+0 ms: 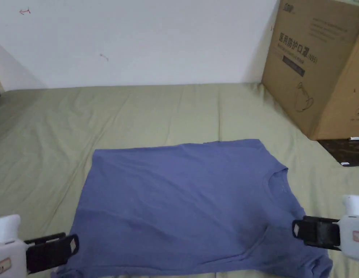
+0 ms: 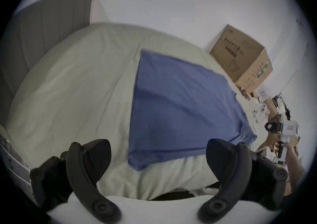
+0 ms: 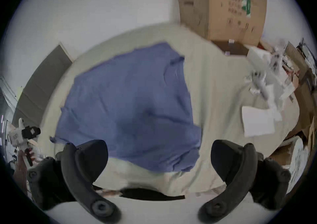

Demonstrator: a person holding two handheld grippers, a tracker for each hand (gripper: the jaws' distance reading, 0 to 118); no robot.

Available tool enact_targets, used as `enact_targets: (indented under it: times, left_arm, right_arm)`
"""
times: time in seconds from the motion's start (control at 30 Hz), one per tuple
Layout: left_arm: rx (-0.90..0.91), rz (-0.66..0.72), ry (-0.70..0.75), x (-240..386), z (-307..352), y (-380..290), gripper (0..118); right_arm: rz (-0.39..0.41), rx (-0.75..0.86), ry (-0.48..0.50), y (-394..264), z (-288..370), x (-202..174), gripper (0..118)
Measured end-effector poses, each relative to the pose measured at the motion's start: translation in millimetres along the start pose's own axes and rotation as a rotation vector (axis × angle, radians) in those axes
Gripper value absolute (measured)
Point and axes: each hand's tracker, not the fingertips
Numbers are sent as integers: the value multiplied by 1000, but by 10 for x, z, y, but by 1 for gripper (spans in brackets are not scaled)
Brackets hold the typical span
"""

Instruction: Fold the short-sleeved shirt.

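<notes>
Two grippers hung nearest the person, one at each lower corner of the head view. The left gripper sat just beside the shirt's near left corner, and its own view showed its jaws spread wide over bare sheet, nothing between them. The right gripper hovered at the shirt's right edge, near the collar side; its own view showed its jaws likewise wide apart and empty.

Between them lay one blue short-sleeved shirt, spread flat on the olive bedsheet, neckline toward the right, hem toward the left. Its near edge ran close to the bed's front edge, with a small bunched fold at the near right corner.

Beyond the shirt, a broad stretch of wrinkled sheet lay open up to the white wall. One cardboard box stood at the far right corner.
</notes>
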Motion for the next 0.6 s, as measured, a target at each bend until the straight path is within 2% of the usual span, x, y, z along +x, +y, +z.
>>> enact_targets:
  times: [0.07, 0.1, 0.13, 0.17, 0.2, 0.23, 0.27, 0.3, 0.4, 0.5, 0.6]
  left_arm:
    - [51, -32, 37, 155, 161, 90, 114]
    - [56, -44, 56, 231, 219, 116, 110]
    - [78, -54, 68, 303, 280, 126, 102]
    - [97, -58, 51, 351, 329, 122, 84]
    - [105, -57, 39, 371, 386, 153, 41]
    - [104, -53, 35, 405, 401, 156, 7]
    - [94, -46, 36, 424, 388, 161, 0]
    - [96, -49, 38, 408, 405, 178, 0]
    - [-8, 24, 10, 269, 386, 237, 0]
    - [-190, -25, 94, 101, 126, 204, 0]
    - [-363, -56, 99, -129, -273, 39, 0]
  right_arm:
    - [3, 68, -21, 57, 161, -85, 117]
    - [-5, 97, -33, 68, 266, -167, 117]
    - [-19, 135, -33, 72, 345, -204, 116]
    - [-40, 162, -24, 66, 406, -226, 114]
    - [-58, 179, -2, 61, 464, -248, 106]
    - [-72, 191, 24, 67, 511, -274, 89]
    - [-75, 203, 48, 67, 551, -290, 50]
    - [-71, 202, 44, 65, 562, -309, 0]
    - [-54, 210, 24, 77, 565, -333, 0]
    - [-30, 181, 29, 82, 521, -339, 0]
    - [-39, 135, 61, 56, 444, -316, 0]
